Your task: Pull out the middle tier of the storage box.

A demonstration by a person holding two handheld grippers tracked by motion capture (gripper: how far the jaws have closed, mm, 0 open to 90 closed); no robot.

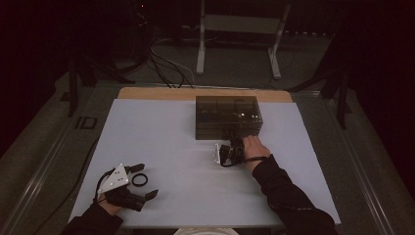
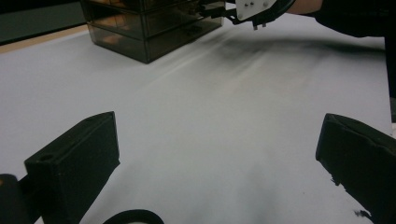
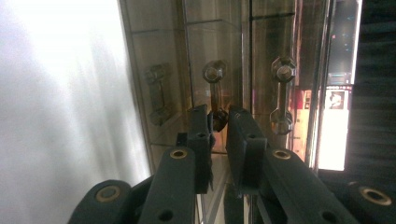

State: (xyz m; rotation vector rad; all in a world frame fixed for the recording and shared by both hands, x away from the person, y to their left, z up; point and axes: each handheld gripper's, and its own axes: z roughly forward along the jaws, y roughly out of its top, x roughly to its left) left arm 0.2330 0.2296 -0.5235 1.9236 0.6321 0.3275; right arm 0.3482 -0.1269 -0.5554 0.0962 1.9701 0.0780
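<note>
Drawer box [image 1: 227, 116] on table [image 1: 161, 142], ring [image 1: 139, 179] front-left.

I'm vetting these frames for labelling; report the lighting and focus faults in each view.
High view: dim, dark surroundings, the drawer box murky. Left gripper view: the near fingers soft, a long shadow across the table. Right gripper view: washed-out glare at left, reflections on the box front.

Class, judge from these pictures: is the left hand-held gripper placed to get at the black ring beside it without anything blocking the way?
Probably yes. The left hand-held gripper is open, the black ring lies flat between its jaws, and bare white table surrounds it.
</note>
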